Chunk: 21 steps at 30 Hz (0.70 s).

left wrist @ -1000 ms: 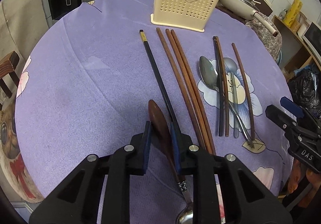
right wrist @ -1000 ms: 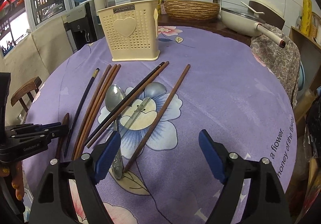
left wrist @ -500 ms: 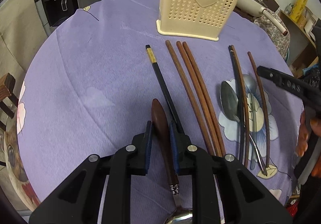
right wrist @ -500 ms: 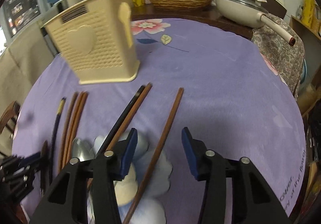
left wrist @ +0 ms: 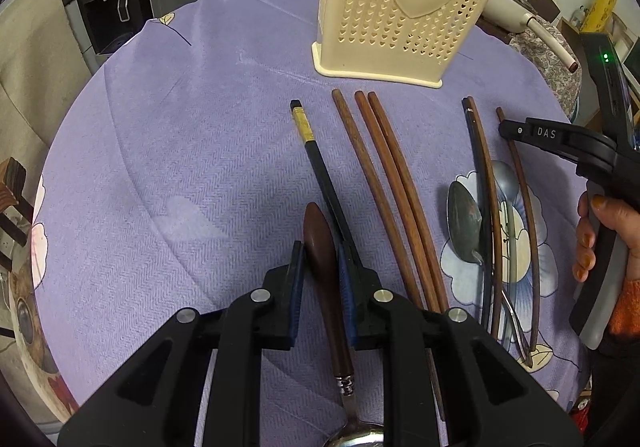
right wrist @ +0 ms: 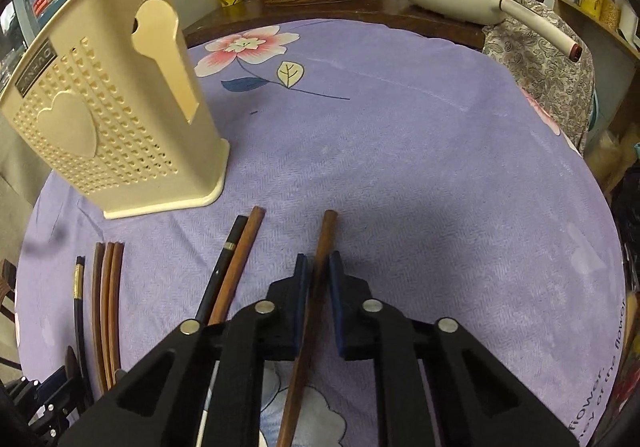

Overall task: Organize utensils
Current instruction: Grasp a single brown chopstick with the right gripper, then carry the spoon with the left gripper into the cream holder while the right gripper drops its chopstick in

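Utensils being gripped for sorting.
Left gripper (left wrist: pixel 320 275) clamping spoon (left wrist: pixel 324 283); right gripper (right wrist: pixel 318 287), wide open earlier, closing around chopstick (right wrist: pixel 316 295).

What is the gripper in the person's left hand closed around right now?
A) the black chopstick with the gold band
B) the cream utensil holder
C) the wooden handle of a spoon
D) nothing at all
C: the left gripper has its blue pads pressed on both sides of the spoon's brown wooden handle, while the black chopstick lies just beside it.

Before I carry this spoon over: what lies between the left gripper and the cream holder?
In the left wrist view, bare purple cloth and the black chopstick lie between left gripper and holder.
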Tool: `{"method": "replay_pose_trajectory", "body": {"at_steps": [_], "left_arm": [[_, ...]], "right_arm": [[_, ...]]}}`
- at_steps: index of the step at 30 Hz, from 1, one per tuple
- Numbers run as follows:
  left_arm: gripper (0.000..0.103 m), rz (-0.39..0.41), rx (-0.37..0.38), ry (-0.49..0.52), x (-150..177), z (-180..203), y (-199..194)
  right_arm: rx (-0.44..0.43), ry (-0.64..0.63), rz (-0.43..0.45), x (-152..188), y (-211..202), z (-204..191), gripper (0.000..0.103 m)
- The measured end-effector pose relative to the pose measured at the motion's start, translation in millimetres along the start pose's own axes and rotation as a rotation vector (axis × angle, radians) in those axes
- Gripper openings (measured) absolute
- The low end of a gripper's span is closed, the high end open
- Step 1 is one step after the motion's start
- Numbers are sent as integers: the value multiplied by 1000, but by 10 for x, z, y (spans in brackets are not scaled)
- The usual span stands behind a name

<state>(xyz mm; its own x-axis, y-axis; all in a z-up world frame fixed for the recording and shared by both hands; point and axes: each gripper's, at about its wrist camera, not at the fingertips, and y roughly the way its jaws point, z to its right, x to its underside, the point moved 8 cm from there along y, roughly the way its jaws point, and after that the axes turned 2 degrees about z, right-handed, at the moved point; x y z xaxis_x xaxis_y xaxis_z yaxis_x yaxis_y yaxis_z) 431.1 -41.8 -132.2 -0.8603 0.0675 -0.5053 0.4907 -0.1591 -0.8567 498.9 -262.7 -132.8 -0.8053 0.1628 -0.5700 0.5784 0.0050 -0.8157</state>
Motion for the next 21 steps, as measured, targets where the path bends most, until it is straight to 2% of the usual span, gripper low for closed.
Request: {"method": "replay_pose_trajectory", "body": {"at_steps": [5,9,13,17,21], "left_arm": [[17,-2,2,-12,-11,-3,11],[17,-3,1,-18,-32,-8,17],[16,19,-1,-33,-89,-39,-25],[16,57,23,-43,-172,-44,-193],[16,142,27,-36,-312,-54,-529]], "right_arm": [[-19,-9,-1,-1,-23,26,9],[-84,25,-7,-25,-72,39,8],[-107,-11,41,-80,-253,-25,8],[-169,-35,109,-184,-553,-88,7],[-209,-78,208,-323,-1005,-124,7]]}}
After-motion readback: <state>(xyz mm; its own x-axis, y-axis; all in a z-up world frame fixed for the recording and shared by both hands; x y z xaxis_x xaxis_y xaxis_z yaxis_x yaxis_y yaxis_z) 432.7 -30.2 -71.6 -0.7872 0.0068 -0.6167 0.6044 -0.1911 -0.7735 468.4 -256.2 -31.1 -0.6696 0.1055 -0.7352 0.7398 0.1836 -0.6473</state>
